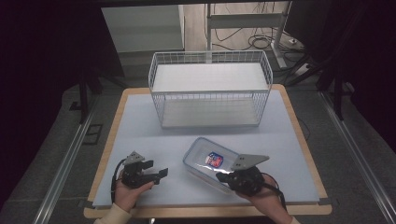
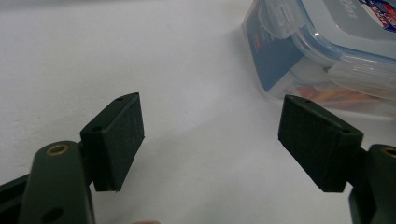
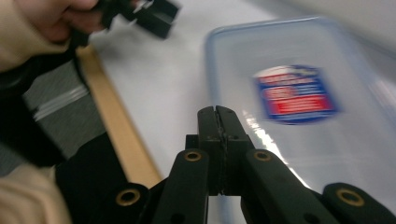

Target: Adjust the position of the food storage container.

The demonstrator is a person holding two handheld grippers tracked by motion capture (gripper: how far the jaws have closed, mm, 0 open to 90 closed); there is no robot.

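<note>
Container on the mat, right gripper closed above its lid

Container [image 1: 208, 161] of clear plastic with a blue-rimmed lid lies on the pale mat [image 1: 140, 135], near the front edge of the table [image 1: 108, 140], at about 5 o'clock from the mat's middle. On the lid sits a label [image 1: 214, 160] in blue, red and white; its writing is too blurred and small to read in any view. In the left gripper view a side clip [image 2: 280, 18] of the lid looks pressed down, and something orange shows through the wall, but I cannot say what it is.

Right gripper [image 3: 218, 122] is at the container's 5 o'clock corner, over the lid; its jaws are pressed together with nothing between them. Whether the tips touch the lid I cannot tell. Left gripper [image 2: 210, 140] rests at 9 o'clock of the container, apart from it, jaws spread wide and holding nothing.

Wire basket [image 1: 210, 88] stands empty at 12 o'clock, well apart from the container.

My judgement: the step in hand is the approach to the container, maybe to press or steady the lid. The next move probably calls for opening the right jaws again, or bringing the left gripper to the near wall, so that the box can be gripped and carried toward the basket
</note>
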